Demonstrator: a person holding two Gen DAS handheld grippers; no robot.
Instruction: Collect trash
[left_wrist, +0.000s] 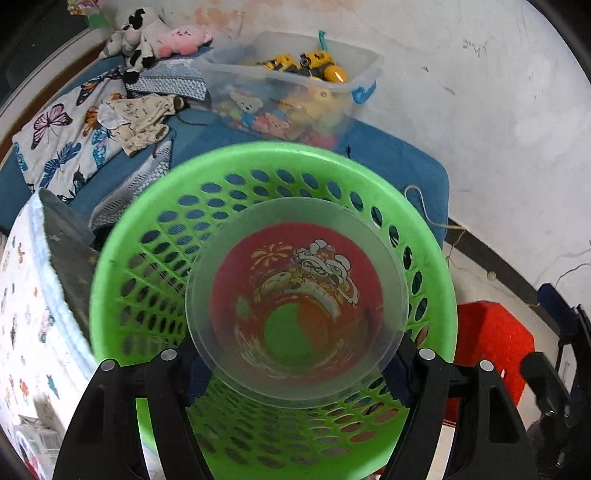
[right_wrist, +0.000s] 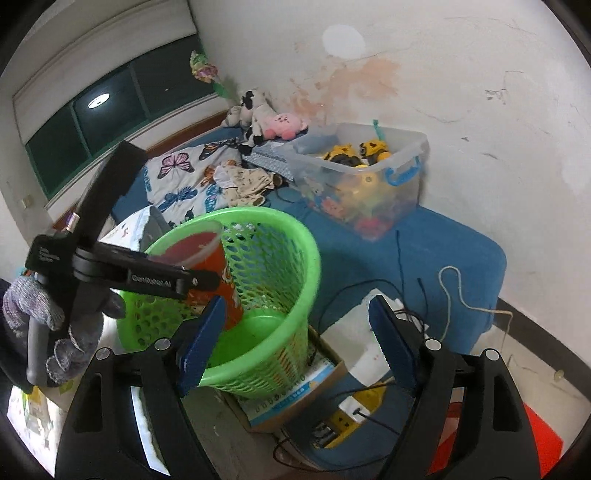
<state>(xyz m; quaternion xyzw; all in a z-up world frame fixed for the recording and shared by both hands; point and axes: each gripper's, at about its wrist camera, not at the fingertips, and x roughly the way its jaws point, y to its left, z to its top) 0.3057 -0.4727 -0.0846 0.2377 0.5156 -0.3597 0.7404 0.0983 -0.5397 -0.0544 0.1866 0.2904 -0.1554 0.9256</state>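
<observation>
Green baskets: I count one (left_wrist: 110, 280).
Red cups: I see one (left_wrist: 295, 295).
Clear toy bins: one (right_wrist: 417, 147), at the bed's wall edge.
Plush toys: at least two, bed's far corner; I can't separate them.
Red stools: one (left_wrist: 495, 332).

Left gripper (left_wrist: 295, 373) pointing steeply down, jaws clamped; right gripper (right_wrist: 295, 332) at five o'clock, jaws apart.

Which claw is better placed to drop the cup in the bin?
Left. The left claw grips the cup inside the green bin. The right claw is open, empty and beside the bin.
</observation>
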